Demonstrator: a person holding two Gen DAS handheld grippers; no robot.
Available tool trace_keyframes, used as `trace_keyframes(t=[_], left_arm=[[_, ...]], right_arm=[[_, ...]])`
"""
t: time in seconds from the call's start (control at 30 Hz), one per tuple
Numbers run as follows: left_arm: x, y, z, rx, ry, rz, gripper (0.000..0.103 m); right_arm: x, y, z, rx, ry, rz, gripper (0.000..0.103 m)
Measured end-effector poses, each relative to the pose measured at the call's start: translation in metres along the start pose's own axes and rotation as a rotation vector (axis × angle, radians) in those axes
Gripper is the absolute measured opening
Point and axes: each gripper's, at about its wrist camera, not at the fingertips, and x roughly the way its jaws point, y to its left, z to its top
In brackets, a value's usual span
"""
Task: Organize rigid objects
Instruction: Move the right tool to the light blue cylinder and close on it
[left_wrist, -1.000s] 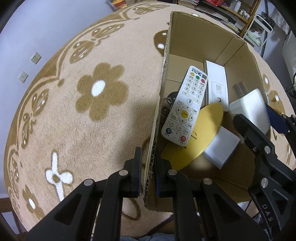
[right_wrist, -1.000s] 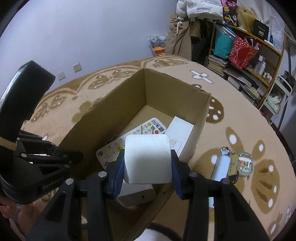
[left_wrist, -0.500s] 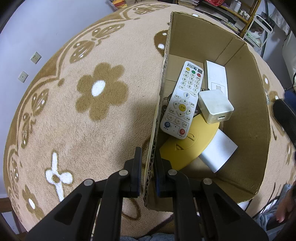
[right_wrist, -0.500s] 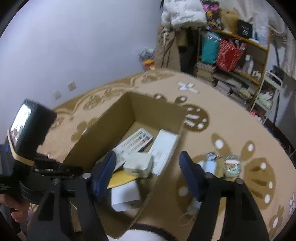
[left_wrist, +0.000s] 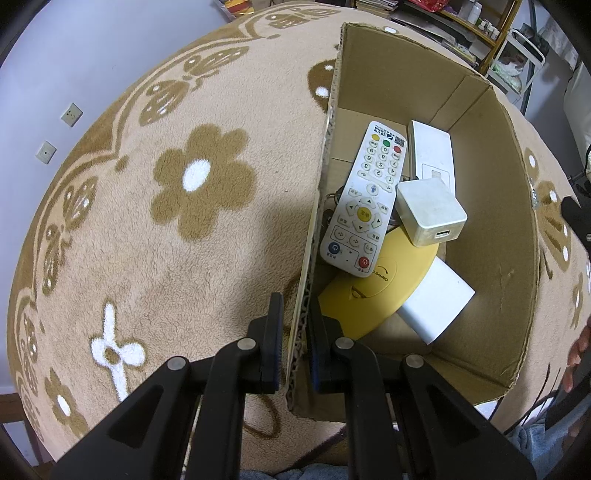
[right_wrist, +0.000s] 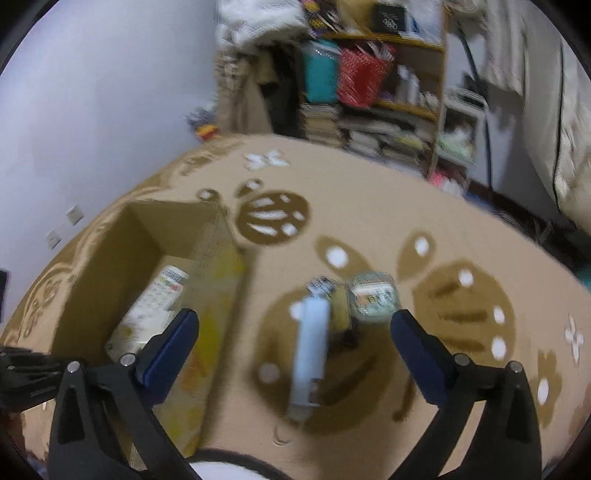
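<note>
My left gripper (left_wrist: 295, 332) is shut on the near left wall of the cardboard box (left_wrist: 524, 229). Inside the box lie a white remote control (left_wrist: 364, 201), a white square charger (left_wrist: 430, 212), a yellow disc (left_wrist: 380, 288), a long white box (left_wrist: 432, 151) and a white block (left_wrist: 437, 308). My right gripper (right_wrist: 295, 343) is still opening, wide apart and with nothing between its pads, above the carpet to the right of the box (right_wrist: 110, 258). Below it lie a pale blue tube (right_wrist: 310, 354), a small patterned jar (right_wrist: 375, 299) and a keychain (right_wrist: 321, 286).
The floor is a tan carpet (left_wrist: 184, 240) with brown flower patterns. A cluttered bookshelf (right_wrist: 388, 96) with a teal bin and a red basket stands by the far wall. A person's hand (left_wrist: 576, 354) shows at the right edge of the left wrist view.
The right gripper let go of the white square charger, which now lies in the box beside the remote. It then swung right, out over the carpet items, its jaws spreading wide. The left gripper held still.
</note>
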Motion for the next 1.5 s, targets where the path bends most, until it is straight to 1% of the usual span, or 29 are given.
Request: trace_keyframes(t=[0.03, 0.13, 0.27, 0.4, 0.5, 0.6, 0.7, 0.77, 0.97, 1.0, 1.03, 1.07, 1.1, 1.13, 1.2, 1.27, 1.3, 1.33, 1.37, 1.43, 1.47, 1.5], left_arm=[[0.000, 0.000, 0.000, 0.000, 0.000, 0.000, 0.012], [0.000, 0.000, 0.000, 0.000, 0.001, 0.000, 0.012], [0.000, 0.000, 0.000, 0.001, 0.000, 0.001, 0.012], [0.000, -0.001, 0.000, -0.002, 0.001, 0.000, 0.012], [0.001, -0.002, 0.000, 0.001, 0.001, 0.002, 0.012], [0.000, -0.003, 0.000, 0.003, 0.001, 0.004, 0.012], [0.001, -0.003, 0.000, 0.006, 0.000, 0.006, 0.012], [0.001, -0.003, 0.000, 0.002, 0.002, 0.003, 0.012], [0.001, -0.002, 0.000, 0.002, 0.001, 0.003, 0.012], [0.001, -0.003, 0.000, 0.004, 0.001, 0.004, 0.012], [0.001, -0.003, 0.000, 0.005, 0.000, 0.005, 0.012], [0.001, -0.003, 0.000, 0.005, 0.000, 0.006, 0.012], [0.001, -0.003, 0.000, 0.006, 0.000, 0.006, 0.012], [0.001, -0.003, 0.000, 0.006, 0.000, 0.007, 0.012], [0.001, -0.003, 0.000, 0.007, 0.000, 0.007, 0.012], [0.001, -0.003, 0.000, 0.007, 0.000, 0.007, 0.012], [0.001, -0.003, 0.000, 0.007, 0.000, 0.008, 0.012], [0.001, -0.003, 0.000, 0.008, 0.000, 0.009, 0.012], [0.001, -0.003, 0.000, 0.009, 0.000, 0.010, 0.012], [0.000, -0.003, 0.000, 0.009, -0.001, 0.011, 0.012], [0.001, -0.003, 0.000, 0.009, -0.001, 0.010, 0.012], [0.001, -0.003, 0.000, 0.009, 0.000, 0.011, 0.012]], right_arm=[[0.003, -0.005, -0.002, 0.011, 0.010, -0.003, 0.103], [0.011, -0.017, -0.007, 0.043, 0.022, -0.052, 0.103], [0.028, -0.028, -0.013, 0.085, 0.064, -0.074, 0.103], [0.047, -0.032, -0.020, 0.119, 0.115, -0.077, 0.103], [0.049, -0.031, -0.023, 0.130, 0.092, -0.125, 0.103], [0.054, -0.027, -0.024, 0.119, 0.094, -0.119, 0.103], [0.060, -0.021, -0.028, 0.083, 0.106, -0.136, 0.103], [0.066, -0.017, -0.030, 0.069, 0.127, -0.132, 0.098], [0.071, -0.012, -0.034, 0.051, 0.139, -0.128, 0.097], [0.072, -0.011, -0.035, 0.049, 0.142, -0.124, 0.094], [0.073, -0.010, -0.036, 0.049, 0.146, -0.120, 0.089], [0.076, -0.009, -0.037, 0.049, 0.159, -0.116, 0.085], [0.077, -0.008, -0.038, 0.051, 0.168, -0.115, 0.077], [0.079, -0.008, -0.039, 0.054, 0.179, -0.118, 0.072], [0.081, -0.006, -0.041, 0.053, 0.190, -0.136, 0.071], [0.081, -0.004, -0.042, 0.038, 0.185, -0.143, 0.064], [0.082, -0.003, -0.042, 0.028, 0.185, -0.149, 0.054], [0.082, -0.002, -0.043, 0.022, 0.183, -0.159, 0.048], [0.082, -0.002, -0.044, 0.024, 0.173, -0.160, 0.045], [0.082, -0.003, -0.044, 0.037, 0.170, -0.135, 0.033], [0.083, -0.003, -0.045, 0.042, 0.177, -0.125, 0.030], [0.083, -0.001, -0.044, 0.040, 0.180, -0.124, 0.029]])
